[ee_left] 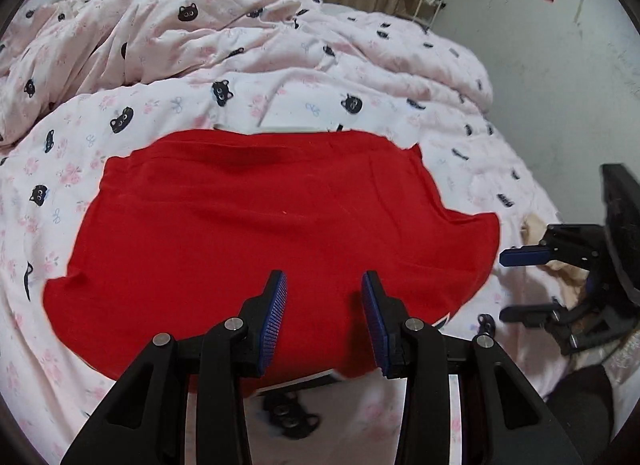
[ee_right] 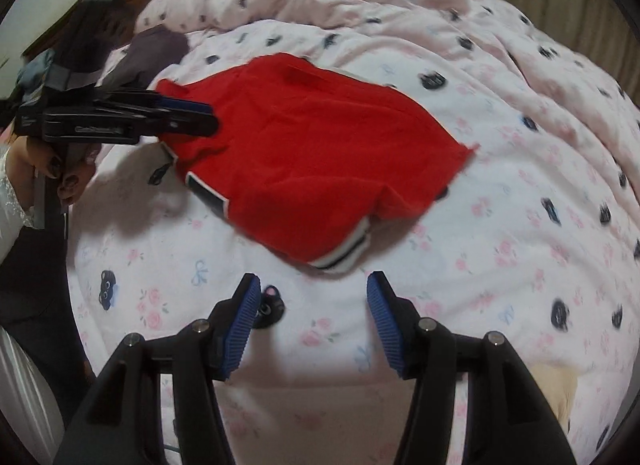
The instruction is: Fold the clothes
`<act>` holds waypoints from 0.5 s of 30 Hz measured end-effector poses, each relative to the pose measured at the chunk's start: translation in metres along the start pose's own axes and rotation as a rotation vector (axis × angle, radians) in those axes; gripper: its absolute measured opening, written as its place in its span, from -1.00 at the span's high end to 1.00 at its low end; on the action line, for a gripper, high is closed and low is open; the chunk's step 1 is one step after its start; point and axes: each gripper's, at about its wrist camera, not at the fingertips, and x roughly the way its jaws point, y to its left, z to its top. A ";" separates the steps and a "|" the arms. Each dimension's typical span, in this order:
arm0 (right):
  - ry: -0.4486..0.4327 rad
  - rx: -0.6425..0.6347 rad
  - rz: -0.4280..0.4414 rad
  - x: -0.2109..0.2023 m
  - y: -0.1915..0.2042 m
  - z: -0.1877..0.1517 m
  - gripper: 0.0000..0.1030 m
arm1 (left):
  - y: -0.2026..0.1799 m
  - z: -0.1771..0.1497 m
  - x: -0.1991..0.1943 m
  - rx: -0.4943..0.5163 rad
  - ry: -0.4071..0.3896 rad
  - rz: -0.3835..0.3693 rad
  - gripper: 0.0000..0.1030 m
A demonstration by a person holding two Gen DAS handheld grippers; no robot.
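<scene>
Broadly, the pink cat-print quilt [ee_left: 168, 37] fills both views, heaped in ridges across the upper part of each frame and flatter toward the bottom. On that flatter part lies the red garment [ee_left: 256, 225], spread across the centre of the left wrist view and sitting upper centre in the right wrist view, where it looks already doubled over, with a striped cuff [ee_right: 344, 255] poking out at its lower edge.

The left gripper [ee_left: 324, 289] hangs over the lower middle of the garment, its 2 blue pads apart with only red cloth showing beneath the gap; nothing is pinched. The right gripper [ee_right: 312, 293] stands at the bottom centre of its own frame, jaws apart over bare quilt, just below the cuff and clear of the garment.

Risk, as I judge it: the quilt is soft and lumpy, so a pinch for the next fold could catch bedding along with the red cloth and drag both. Grabbing only the top layer at the doubled edge would peel the fold open. The cuff could also slip out crooked if the 2 grippers lift unevenly.
</scene>
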 end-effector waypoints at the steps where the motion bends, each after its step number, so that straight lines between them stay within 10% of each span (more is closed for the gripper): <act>1: -0.014 -0.026 -0.004 0.001 0.001 0.001 -0.11 | -0.002 -0.001 0.004 -0.012 0.008 0.015 0.33; 15: -0.071 -0.102 0.174 0.019 -0.012 0.015 -0.20 | -0.035 0.018 0.023 -0.004 0.034 0.073 0.33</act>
